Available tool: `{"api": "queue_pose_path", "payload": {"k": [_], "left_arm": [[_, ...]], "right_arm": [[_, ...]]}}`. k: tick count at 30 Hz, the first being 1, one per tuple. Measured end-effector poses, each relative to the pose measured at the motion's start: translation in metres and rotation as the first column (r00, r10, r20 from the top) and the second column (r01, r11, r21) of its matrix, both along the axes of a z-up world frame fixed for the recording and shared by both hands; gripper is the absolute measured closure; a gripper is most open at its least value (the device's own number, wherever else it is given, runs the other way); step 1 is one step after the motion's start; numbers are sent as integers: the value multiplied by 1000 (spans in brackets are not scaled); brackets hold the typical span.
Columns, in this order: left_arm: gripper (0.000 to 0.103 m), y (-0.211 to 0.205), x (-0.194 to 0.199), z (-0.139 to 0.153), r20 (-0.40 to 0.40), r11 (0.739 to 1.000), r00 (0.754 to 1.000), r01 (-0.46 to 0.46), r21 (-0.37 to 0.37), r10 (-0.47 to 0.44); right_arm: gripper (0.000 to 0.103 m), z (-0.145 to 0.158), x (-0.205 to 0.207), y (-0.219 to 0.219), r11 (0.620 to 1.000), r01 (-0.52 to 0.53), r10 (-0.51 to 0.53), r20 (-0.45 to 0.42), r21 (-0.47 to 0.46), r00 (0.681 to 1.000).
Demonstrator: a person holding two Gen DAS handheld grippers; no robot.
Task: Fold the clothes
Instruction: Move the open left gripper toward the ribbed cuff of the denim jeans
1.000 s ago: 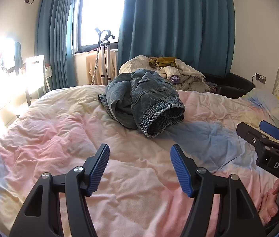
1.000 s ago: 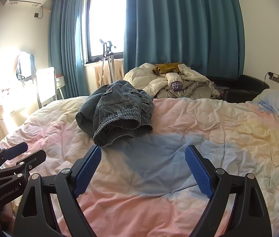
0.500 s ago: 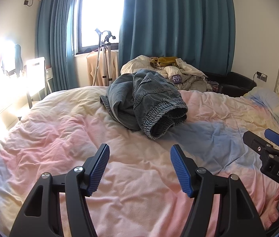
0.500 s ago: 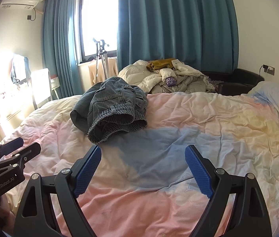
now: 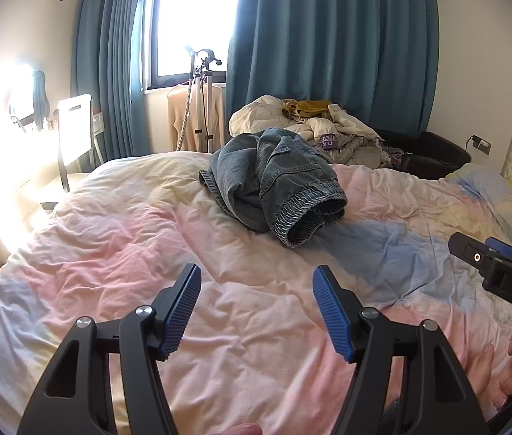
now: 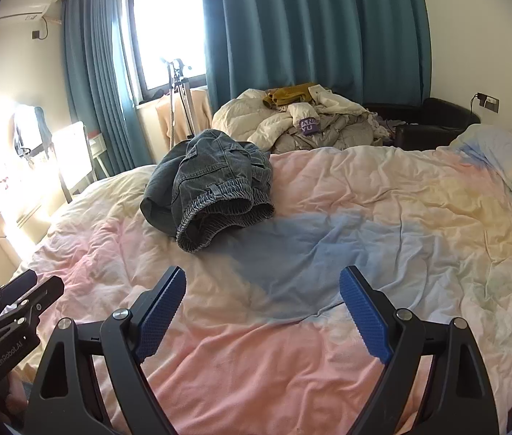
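Note:
A crumpled blue denim garment (image 5: 274,185) (image 6: 212,185) lies in a heap on the far middle of the bed, its elastic cuff facing me. My left gripper (image 5: 256,311) hangs open over the pink part of the duvet, well short of the denim, with nothing between its blue pads. My right gripper (image 6: 263,311) is open too, above the blue patch of the duvet, with the denim ahead and to its left. Each gripper shows at the edge of the other's view, the right gripper (image 5: 498,272) and the left gripper (image 6: 9,308).
The bed is covered by a wrinkled pastel duvet (image 5: 147,253) (image 6: 400,217). A pile of other clothes (image 5: 313,130) (image 6: 303,119) sits beyond its far edge. A chair (image 5: 74,134), a stand (image 5: 201,101), teal curtains and a black sofa (image 6: 433,123) line the room.
Both views have shifted slightly, and the denim now sits a little farther from both grippers. Both grippers stay open and empty.

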State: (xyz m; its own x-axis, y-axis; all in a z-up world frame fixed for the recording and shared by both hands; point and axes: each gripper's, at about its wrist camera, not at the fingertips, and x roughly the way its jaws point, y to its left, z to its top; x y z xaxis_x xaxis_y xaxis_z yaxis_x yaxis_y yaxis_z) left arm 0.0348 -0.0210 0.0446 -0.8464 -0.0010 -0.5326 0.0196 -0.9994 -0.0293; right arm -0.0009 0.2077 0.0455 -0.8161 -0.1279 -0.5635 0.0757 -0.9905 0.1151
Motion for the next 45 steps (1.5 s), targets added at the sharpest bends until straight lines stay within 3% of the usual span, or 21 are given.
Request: {"api": "queue_pose_path", "payload": {"k": [6, 12, 18, 22, 31, 34, 40, 45], "left_arm": [[37, 7, 13, 44, 18, 1000, 1000, 26, -18, -25], [37, 8, 12, 90, 57, 999, 998, 42, -18, -40], [37, 19, 4, 106, 66, 997, 996, 67, -49, -64], [37, 33, -14, 84, 68, 992, 994, 93, -82, -88], [37, 53, -93, 10, 102, 983, 986, 141, -114, -130], [37, 59, -126, -15, 133, 982, 982, 147, -120, -131], [37, 85, -186, -64, 183, 948, 974, 181, -262, -136], [37, 104, -228, -83, 165, 912, 981, 156, -378, -100]], "right_arm": [[15, 40, 4, -4, 999, 3, -8, 97, 50, 995], [15, 69, 3, 10, 999, 33, -30, 257, -8, 966], [15, 113, -6, 6, 999, 44, -39, 216, -19, 976], [15, 107, -17, 2, 998, 53, -48, 180, -23, 983], [15, 50, -27, 45, 965, 160, -153, 47, -209, 987], [15, 28, -38, 60, 967, 184, -182, 32, -174, 983], [15, -21, -83, 62, 989, 110, -100, 102, -98, 990], [15, -53, -110, 70, 980, 63, -30, 172, -189, 985]]}}
